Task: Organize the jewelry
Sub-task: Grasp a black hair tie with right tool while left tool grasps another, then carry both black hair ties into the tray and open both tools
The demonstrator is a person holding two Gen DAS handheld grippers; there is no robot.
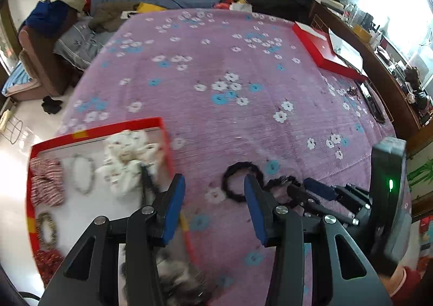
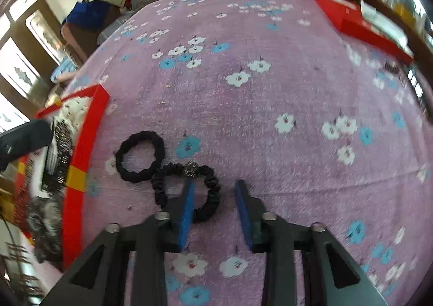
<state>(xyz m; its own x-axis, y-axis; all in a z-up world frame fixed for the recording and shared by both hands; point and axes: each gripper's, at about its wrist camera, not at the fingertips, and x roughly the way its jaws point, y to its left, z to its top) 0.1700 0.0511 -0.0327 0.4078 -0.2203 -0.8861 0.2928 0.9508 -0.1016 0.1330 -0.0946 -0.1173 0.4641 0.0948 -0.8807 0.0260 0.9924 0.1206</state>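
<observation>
**Right gripper over the ruffled hair tie, box off to its left**

Right gripper [image 2: 215, 184] pointing steeply down at the purple flower-print bed cover [image 2: 243, 116], jaws apart by a narrow gap, gripping nothing yet. Black ruffled fabric hair tie with a small metallic bead [image 2: 212, 178] lying flat, its near-right arc between the jaws and close against the left-hand pad, the rest of the loop stretching away up and to the left. Plain black round fabric hair tie [image 2: 143, 136] just beyond, further left, touching the ruffled one. Red-rimmed shallow cardboard box with a white floor [image 2: 81, 143] left again, already holding other pieces. Left gripper [image 1: 213, 180] half open, empty, over the box's near edge. Probably next: pinching that arc, then carrying leftward; right hand clearly the nearer one.
</observation>
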